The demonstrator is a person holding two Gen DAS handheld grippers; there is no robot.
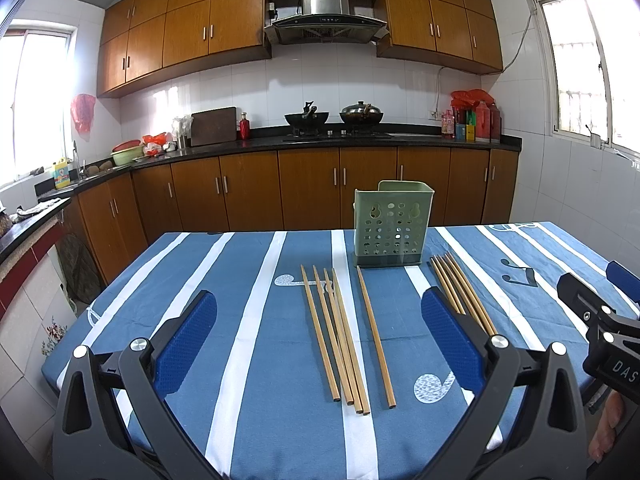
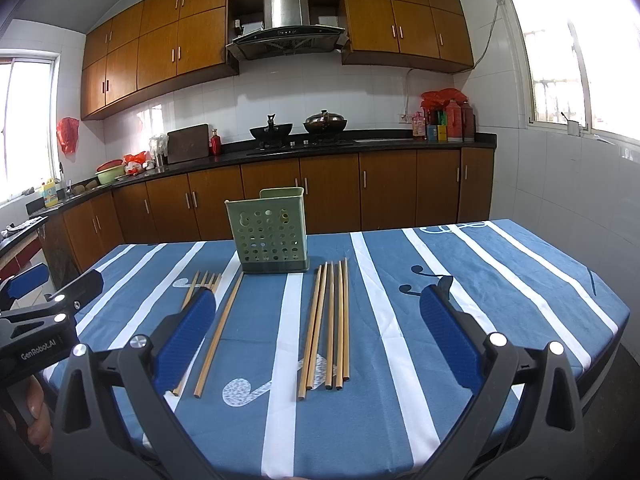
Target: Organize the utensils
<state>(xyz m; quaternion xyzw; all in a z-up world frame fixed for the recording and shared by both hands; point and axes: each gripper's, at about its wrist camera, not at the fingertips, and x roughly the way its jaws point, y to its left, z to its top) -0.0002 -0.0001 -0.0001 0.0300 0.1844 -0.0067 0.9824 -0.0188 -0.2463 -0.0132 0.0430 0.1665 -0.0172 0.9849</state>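
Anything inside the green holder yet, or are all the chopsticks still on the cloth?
The green holder shows only light through its holes and nothing above its rim; the solid base hides its floor. Chopsticks lie on the tablecloth: one group right, another left.

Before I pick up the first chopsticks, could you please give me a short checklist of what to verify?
1. Left gripper open and holding nothing: ok.
2. Right gripper open and holding nothing: ok.
3. Green holder upright on the tablecloth: ok.
4. Holder free of contents: cannot tell.
5. Left chopstick group, single chopstick and right chopstick group lying flat, unobstructed: ok.
6. Grippers apart from each other: ok.
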